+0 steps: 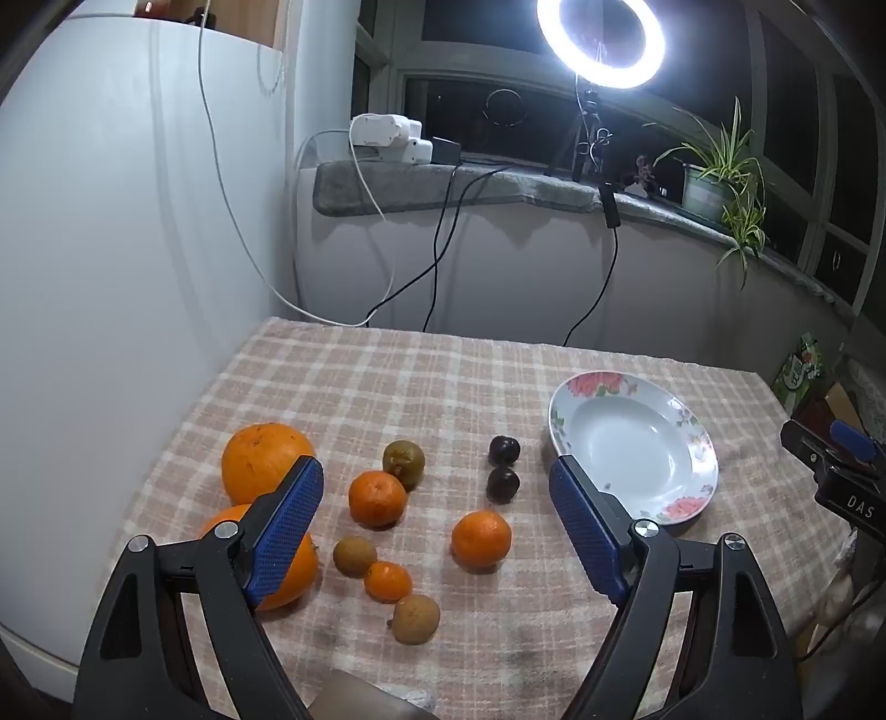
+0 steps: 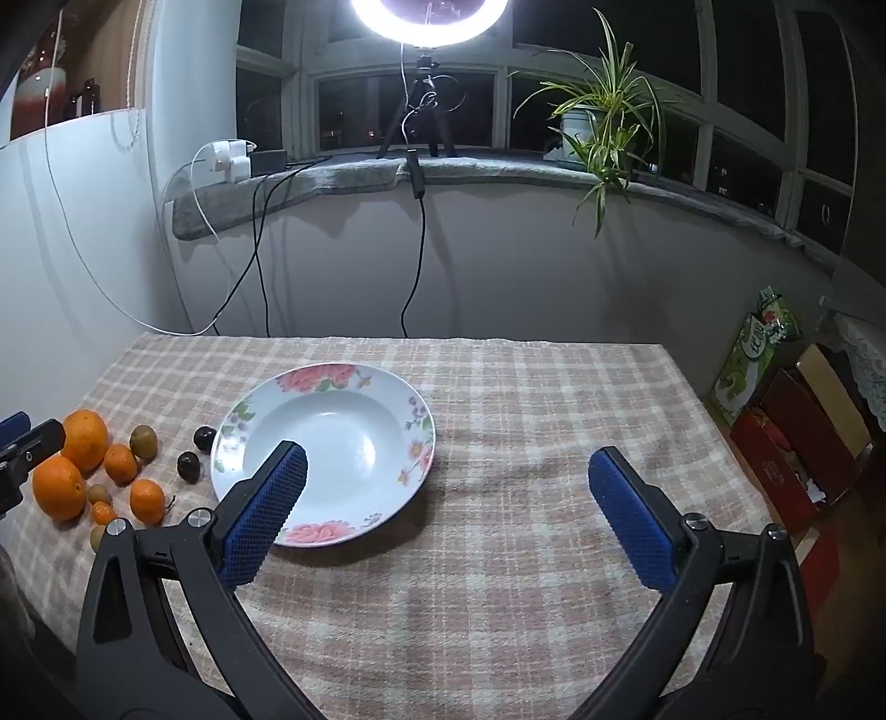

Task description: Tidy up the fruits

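Probably a home: checked tablecloth, potted plant on windowsill, ring light.

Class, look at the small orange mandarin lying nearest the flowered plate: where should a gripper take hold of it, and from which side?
Grip the small orange mandarin across its widest middle, coming down from above. It is round, sits alone on the checked cloth, and has clear space either side for fingers.

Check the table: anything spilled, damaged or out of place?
Nothing stands out. The white floral-rimmed ceramic plate sits flat and empty on the checked cloth; the oranges and small fruits lie loose beside it, none split or leaking.
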`<state>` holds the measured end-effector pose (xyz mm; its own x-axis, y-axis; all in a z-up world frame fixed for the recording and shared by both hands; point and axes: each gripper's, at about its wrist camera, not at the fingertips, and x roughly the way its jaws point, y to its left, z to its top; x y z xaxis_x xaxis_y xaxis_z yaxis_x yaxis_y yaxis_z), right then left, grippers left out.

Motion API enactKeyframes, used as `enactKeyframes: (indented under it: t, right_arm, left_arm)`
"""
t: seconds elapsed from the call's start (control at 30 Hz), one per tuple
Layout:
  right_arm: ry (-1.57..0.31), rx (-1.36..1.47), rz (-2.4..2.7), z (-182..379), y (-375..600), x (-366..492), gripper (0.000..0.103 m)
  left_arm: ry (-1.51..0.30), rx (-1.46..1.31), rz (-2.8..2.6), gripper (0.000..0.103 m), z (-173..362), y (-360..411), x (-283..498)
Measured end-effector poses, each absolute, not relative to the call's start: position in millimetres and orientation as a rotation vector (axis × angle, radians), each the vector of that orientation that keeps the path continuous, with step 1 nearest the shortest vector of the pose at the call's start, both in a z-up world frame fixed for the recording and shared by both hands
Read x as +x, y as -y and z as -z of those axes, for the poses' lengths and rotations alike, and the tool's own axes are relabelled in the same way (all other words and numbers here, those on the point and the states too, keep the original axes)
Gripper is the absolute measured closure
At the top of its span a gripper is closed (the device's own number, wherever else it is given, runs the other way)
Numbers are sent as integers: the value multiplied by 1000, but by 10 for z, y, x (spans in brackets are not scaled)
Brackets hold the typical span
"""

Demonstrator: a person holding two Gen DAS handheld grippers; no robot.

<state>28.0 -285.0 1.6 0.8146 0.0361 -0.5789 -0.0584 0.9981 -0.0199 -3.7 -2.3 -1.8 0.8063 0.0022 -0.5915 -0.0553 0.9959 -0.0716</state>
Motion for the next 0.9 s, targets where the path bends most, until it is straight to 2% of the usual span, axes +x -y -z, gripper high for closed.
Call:
enactKeyframes:
  t: [0.9]
  right_arm:
    - [-619, -34, -48, 10, 2863, 298, 0]
  left_arm:
    - [-646, -103, -28, 19, 77, -18, 30]
